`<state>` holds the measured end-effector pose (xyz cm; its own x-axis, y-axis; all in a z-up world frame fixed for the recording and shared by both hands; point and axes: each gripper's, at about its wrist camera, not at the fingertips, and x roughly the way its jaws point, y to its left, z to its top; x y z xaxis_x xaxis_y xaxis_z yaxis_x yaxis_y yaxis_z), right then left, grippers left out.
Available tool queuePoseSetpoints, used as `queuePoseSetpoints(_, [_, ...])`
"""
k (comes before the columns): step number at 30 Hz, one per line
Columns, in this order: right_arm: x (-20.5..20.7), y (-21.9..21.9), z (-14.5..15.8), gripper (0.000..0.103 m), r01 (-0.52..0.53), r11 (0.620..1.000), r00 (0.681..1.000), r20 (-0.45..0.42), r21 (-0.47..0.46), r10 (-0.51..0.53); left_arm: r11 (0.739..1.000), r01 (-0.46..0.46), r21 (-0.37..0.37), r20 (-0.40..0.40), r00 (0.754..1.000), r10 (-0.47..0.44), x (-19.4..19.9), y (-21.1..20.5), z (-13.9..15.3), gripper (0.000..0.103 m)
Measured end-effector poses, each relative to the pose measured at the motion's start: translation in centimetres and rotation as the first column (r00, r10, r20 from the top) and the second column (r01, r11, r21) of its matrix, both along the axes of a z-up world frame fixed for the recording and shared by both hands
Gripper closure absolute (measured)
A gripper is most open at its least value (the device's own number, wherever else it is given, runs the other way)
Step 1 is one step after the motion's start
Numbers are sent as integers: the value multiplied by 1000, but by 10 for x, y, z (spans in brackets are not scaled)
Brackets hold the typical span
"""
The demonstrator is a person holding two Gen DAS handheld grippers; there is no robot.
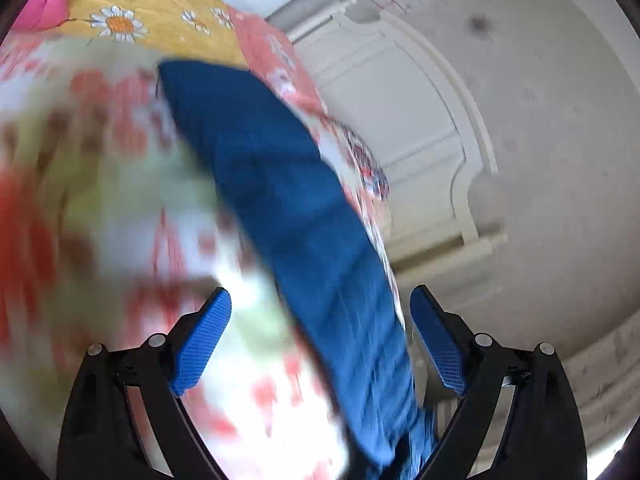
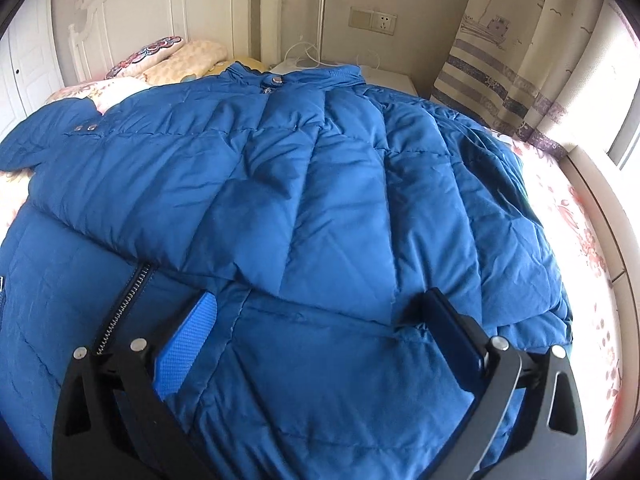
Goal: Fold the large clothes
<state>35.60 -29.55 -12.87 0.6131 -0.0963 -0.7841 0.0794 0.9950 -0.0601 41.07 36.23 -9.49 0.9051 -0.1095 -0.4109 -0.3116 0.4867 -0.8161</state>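
Note:
A large blue quilted jacket (image 2: 320, 160) lies spread on the bed with its collar at the far end. One sleeve is folded across the front, and an open zipper (image 2: 124, 304) shows at the lower left. My right gripper (image 2: 322, 296) is open wide, its fingers set down on the near part of the jacket with fabric lying loose between them. The left wrist view is blurred and tilted. There a strip of the blue jacket (image 1: 280, 184) runs diagonally down between the fingers of my left gripper (image 1: 320, 292), which is open; the pads do not press on the strip.
The bed has a floral sheet (image 2: 580, 240) and a white headboard (image 2: 132, 12) with pillows (image 2: 180, 56) against it. A white nightstand (image 2: 384, 76) and a patterned curtain (image 2: 500, 60) stand beyond the bed. A yellow daisy quilt (image 1: 120, 12) lies at the far end.

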Motion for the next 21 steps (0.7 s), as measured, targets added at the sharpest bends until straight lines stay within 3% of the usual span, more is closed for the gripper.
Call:
queuePoseSetpoints(3, [-3,2,1,2,-1,1000,1000,3,7,1,1000,2,5,-16,1000,-2,20,18,3,19])
queuePoseSetpoints(5, [-3,1,2,2,-3,1000,1000,3,10,3,1000,28,-7,-48,998,-28,34,19,3,44])
queuePoseSetpoints(7, [-4,1,2,2,-4,1000,1000,4,15,3,999,22,-23,-66,998,-23,34,16,7,91])
queuePoseSetpoints(9, [-6,-1,4,2,-3,999,1000,18,32,2,1000,13,15,25,1000,-13,23,-4,30,96])
queuePoseSetpoints(11, [-12,-8,10,3,4,997,998,64,80,-9,990,68,121,118,990,-82,17,-40,63,97])
queuePoseSetpoints(12, [-17,-13,13,5,10,994,996,92,106,-20,974,114,197,158,977,-146,14,-70,85,97])
queuePoseSetpoints(15, [-33,-39,26,5,52,972,976,192,228,-98,891,275,360,223,902,-369,5,-163,128,97])
queuePoseSetpoints(17, [-44,-61,31,5,95,940,953,244,328,-182,804,380,457,215,830,-514,1,-231,143,97])
queuePoseSetpoints(20, [-57,-92,30,5,154,878,920,258,454,-295,601,556,574,114,673,-731,-8,-356,134,97])
queuePoseSetpoints(21, [-60,-98,29,5,167,863,912,257,477,-319,546,590,594,74,636,-768,-11,-388,123,97])
